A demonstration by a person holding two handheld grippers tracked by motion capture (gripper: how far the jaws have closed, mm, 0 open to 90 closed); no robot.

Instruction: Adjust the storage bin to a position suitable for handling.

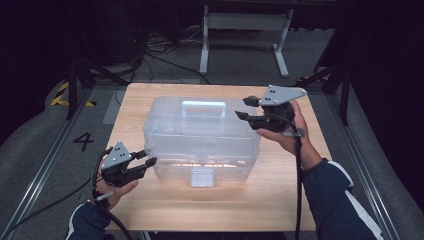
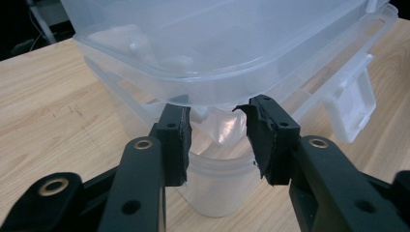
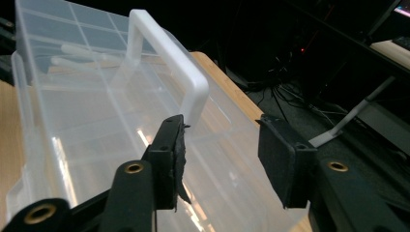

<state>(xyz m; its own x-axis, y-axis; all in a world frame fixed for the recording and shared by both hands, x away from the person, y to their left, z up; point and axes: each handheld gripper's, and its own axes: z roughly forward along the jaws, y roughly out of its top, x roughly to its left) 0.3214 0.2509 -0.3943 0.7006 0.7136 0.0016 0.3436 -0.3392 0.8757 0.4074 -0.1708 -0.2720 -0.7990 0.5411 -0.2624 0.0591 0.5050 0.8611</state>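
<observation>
High view: clear plastic box (image 1: 200, 137) sits mid-table (image 1: 150, 210), lid on, white handle (image 1: 204, 106) on top, latch (image 1: 202, 176) on the side facing me. My left claw (image 1: 148, 158) is at the box's near left corner, jaws spread, holding nothing. My right claw (image 1: 246, 108) hovers at the far right end, above the lid edge, jaws also spread and empty.

Left gripper view: the box (image 2: 217, 58) corner and its overhanging lid rim sit just ahead of and above the pads (image 2: 175, 140); the gap between jaws lines up on the curved lower wall. Whether a pad touches the plastic, I cannot tell. The latch (image 2: 355, 104) is off to the right.

Right gripper view: lid (image 3: 121, 121) lies below and ahead of the jaws; handle (image 3: 169, 63) stands past the left jaw tip, not between the jaws.

Risks, as I judge them:
- Wall is smooth and rounded at the corner; closing there could slip off or shove the box across the wood.
- Thin plastic may flex under a pinch, so the grip fails.
- Right claw could come down beside the handle and press the lid instead.
- One-sided push would turn the box.
</observation>
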